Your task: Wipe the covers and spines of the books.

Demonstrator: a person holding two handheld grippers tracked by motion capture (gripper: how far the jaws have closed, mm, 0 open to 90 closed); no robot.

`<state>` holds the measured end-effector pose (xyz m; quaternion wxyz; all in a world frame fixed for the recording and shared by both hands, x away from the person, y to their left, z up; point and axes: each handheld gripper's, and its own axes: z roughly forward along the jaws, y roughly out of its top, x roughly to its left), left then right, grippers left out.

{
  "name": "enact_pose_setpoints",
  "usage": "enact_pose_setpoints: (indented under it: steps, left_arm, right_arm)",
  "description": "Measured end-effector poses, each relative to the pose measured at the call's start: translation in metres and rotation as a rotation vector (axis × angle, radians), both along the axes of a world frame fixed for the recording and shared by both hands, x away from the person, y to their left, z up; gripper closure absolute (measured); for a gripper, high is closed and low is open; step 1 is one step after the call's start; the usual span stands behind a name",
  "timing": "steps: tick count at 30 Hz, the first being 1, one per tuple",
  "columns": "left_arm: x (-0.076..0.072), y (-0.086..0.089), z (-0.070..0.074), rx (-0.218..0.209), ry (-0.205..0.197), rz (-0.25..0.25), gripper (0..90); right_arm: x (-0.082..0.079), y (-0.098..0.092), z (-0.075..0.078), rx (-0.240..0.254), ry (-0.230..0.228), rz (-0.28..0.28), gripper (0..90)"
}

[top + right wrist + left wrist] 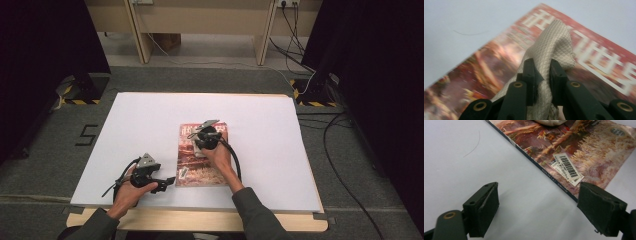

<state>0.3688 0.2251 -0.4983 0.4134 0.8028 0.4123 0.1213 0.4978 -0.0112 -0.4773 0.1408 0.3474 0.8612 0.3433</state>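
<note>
High view: the right hand-held gripper (200,142) is pressing a cloth (198,149) onto the magazine (202,165), which is lying near the middle of the white tabletop (140,120). The left hand-held gripper (167,183) is resting just beside the magazine's near left corner.

Left gripper view: its jaws are standing wide apart, holding nothing; the magazine's spine (541,170) is lying just beyond them.

Right gripper view: the jaws are clamping the cloth (554,42).

Risk: with nothing pinning the magazine, wiping strokes could drag it across the tabletop.
</note>
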Motion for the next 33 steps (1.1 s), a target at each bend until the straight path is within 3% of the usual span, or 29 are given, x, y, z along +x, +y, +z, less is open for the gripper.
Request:
enact_pose_setpoints:
  steps: [7,12,15,20,30,33]
  left_arm:
    - [-0.002,0.005,0.003,0.012,-0.013,0.002,15.3]
    - [-0.002,0.008,0.004,0.01,-0.016,0.013,15.3]
    - [-0.002,0.01,0.004,0.011,-0.015,0.014,15.3]
    - [-0.003,0.012,0.005,0.018,-0.014,0.018,15.3]
    - [-0.003,0.012,0.004,0.021,-0.014,0.019,15.3]
    - [-0.004,0.011,0.004,0.024,-0.015,0.014,15.3]
  right_arm:
    - [-0.023,0.037,0.0,-0.013,-0.002,0.131,78.3]
    - [-0.033,0.042,0.001,-0.015,0.005,0.175,78.2]
    - [-0.03,0.033,0.001,0.001,0.023,0.163,78.1]
    - [-0.025,0.007,0.001,-0.008,0.01,0.106,78.1]
    - [-0.021,-0.064,0.0,0.008,-0.011,-0.031,78.1]
    - [-0.02,-0.078,0.001,-0.013,-0.025,-0.069,78.1]
